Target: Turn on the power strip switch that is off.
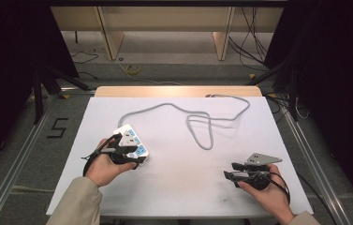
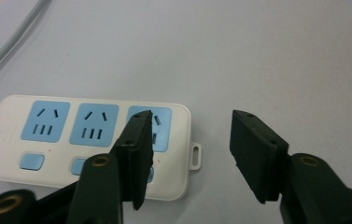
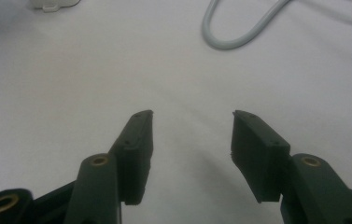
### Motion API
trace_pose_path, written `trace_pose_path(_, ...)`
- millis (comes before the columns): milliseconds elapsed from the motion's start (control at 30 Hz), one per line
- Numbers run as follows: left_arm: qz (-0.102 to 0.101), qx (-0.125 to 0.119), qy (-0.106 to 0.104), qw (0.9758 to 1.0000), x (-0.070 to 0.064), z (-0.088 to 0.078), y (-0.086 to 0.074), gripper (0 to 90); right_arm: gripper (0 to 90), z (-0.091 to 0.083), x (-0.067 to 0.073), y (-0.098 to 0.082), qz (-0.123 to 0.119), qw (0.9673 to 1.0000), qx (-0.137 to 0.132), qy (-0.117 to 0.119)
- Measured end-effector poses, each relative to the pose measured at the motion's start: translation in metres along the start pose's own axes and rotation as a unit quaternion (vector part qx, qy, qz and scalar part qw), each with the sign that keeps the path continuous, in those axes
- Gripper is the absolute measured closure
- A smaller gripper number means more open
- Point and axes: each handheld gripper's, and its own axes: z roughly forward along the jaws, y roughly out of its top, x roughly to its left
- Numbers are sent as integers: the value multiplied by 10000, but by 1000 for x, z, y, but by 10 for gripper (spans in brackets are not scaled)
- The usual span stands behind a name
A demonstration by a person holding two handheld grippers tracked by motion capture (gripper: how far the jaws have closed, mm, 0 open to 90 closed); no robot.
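Observation:
A white power strip with three blue sockets lies on the white tabletop, left of centre. Its grey cable loops across the far half of the table. My left gripper hovers over the strip's near end. In the left gripper view the strip lies mostly to the left, with its end tab between the jaws. The left gripper is open and holds nothing. My right gripper rests at the front right, open over bare tabletop. A cable loop lies ahead of it.
The table's front edge runs close under both hands. Beyond the far edge are a grey floor, wooden frame legs, a yellow cable coil and loose black cables. A taped figure 5 marks the floor at left.

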Motion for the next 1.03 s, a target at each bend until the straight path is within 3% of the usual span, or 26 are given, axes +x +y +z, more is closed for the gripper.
trace_pose_path(167, -99, -143, 36, 9998, -3, -3, -10, 396, 494, 0, 0, 0, -5, 10000, 3, 15)
trace_pose_path(333, -201, -119, 144, 9996, -4, -5, -20, 343, 495, 1, 1, 0, -19, 10000, -1, 15)
trace_pose_path(633, -288, -442, 239, 9983, -5, -14, -39, 264, 495, 1, 1, 0, -32, 10000, 1, 25)
trace_pose_path(1033, -566, -436, 453, 9964, -2, -19, -61, 183, 464, 0, 1, 0, -103, 9999, -62, 20)
